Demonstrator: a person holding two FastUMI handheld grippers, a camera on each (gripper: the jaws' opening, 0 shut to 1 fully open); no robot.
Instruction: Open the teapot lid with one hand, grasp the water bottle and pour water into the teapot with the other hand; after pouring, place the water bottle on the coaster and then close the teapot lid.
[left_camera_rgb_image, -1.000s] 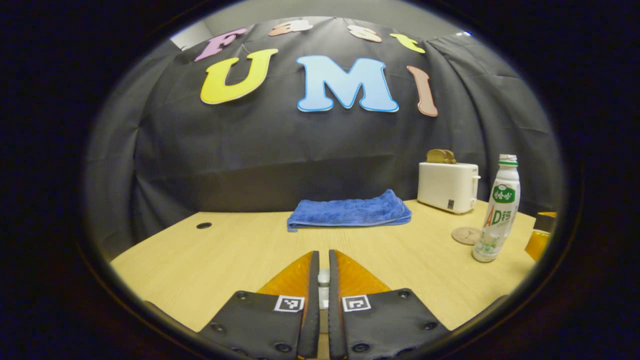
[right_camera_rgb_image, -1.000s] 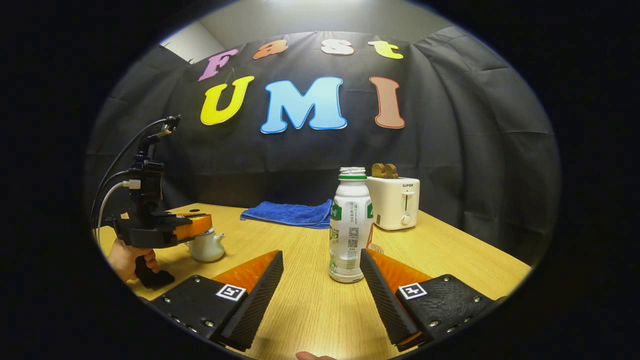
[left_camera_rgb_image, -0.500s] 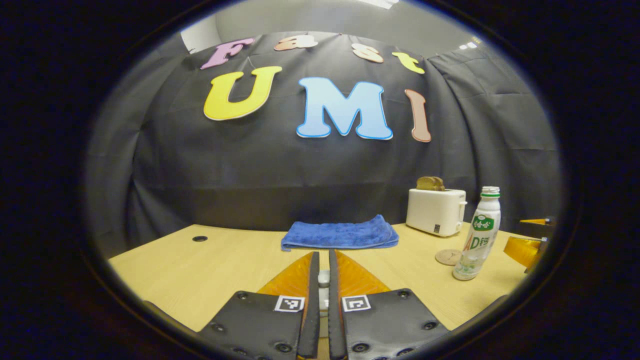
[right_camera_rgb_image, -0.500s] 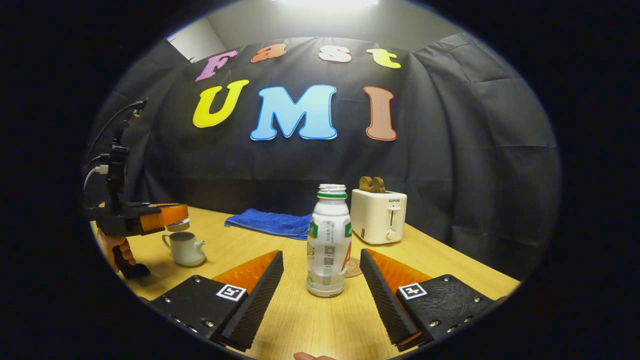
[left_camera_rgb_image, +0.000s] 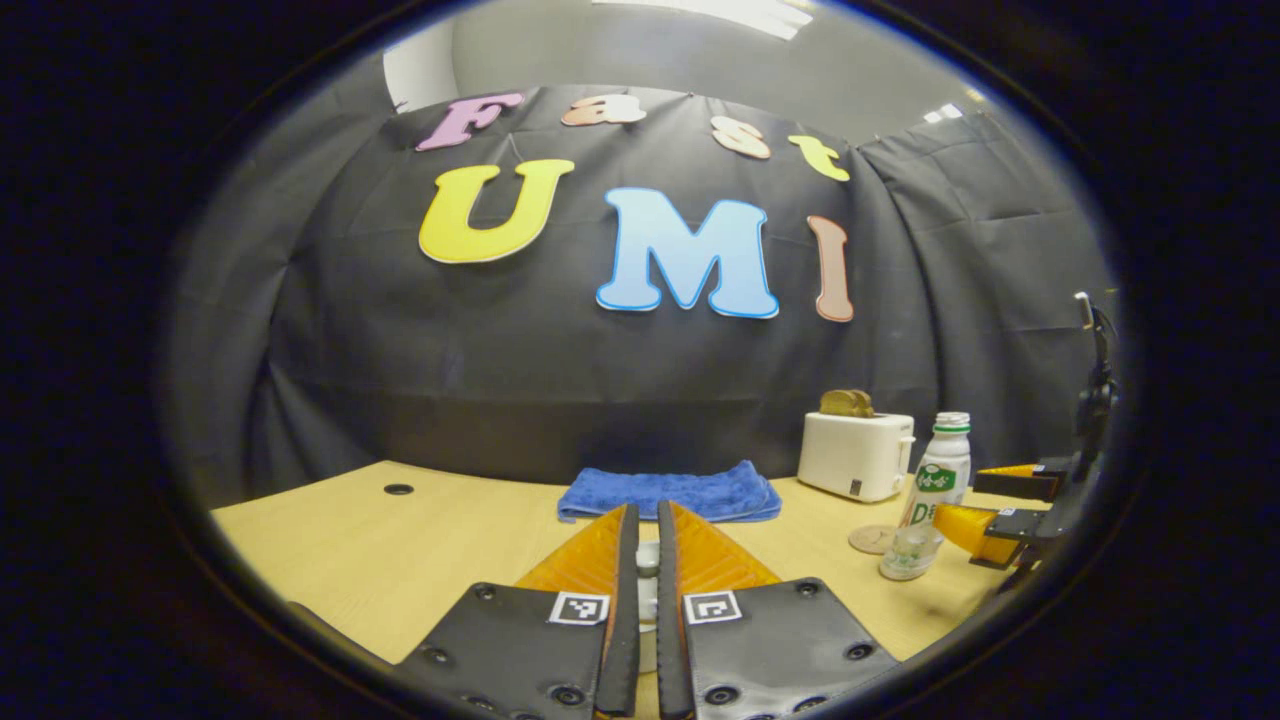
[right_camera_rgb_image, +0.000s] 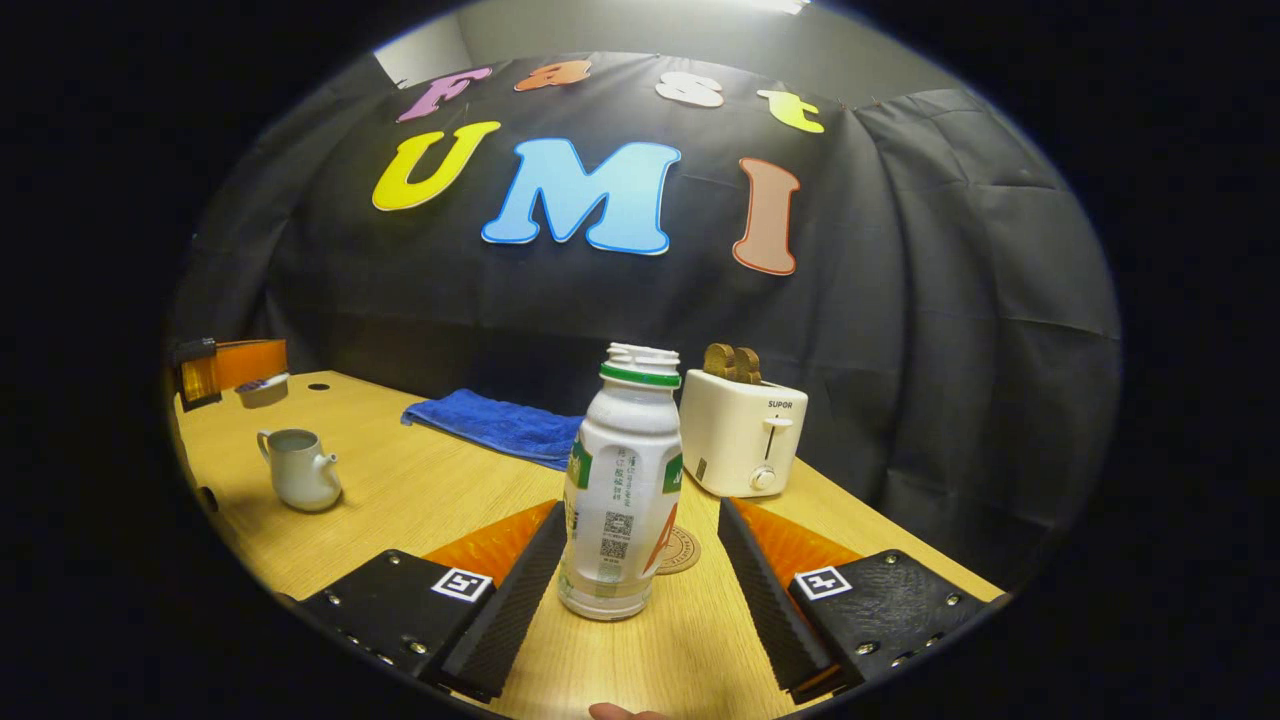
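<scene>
Wood-grain table (right_camera_rgb_image: 420, 490) carries everything you are working with. Your right gripper (right_camera_rgb_image: 635, 560) is spread wide, with the bottle (right_camera_rgb_image: 620, 480) standing upright between its fingers; the bottle looks to be against the left finger (right_camera_rgb_image: 520, 590) while the right finger (right_camera_rgb_image: 760, 590) is clear of it, so you have no grip yet. The bottle has no cap. The coaster (right_camera_rgb_image: 680, 550) lies flat on the table just behind the bottle.

Your left gripper (left_camera_rgb_image: 640, 570) is closed down to a narrow slit on the lid (left_camera_rgb_image: 648, 556), a pale piece pinched between the fingers and held up off the table. In the right gripper view, the lid (right_camera_rgb_image: 262, 390) hangs at the far left, above and beyond the teapot (right_camera_rgb_image: 298, 468). The teapot stands open on the table, well apart from the bottle.

Behind them, a folded blue towel (right_camera_rgb_image: 495, 425) lies by the wall, and a white toaster (right_camera_rgb_image: 742, 432) with bread (right_camera_rgb_image: 732, 362) in it stands near the coaster.
</scene>
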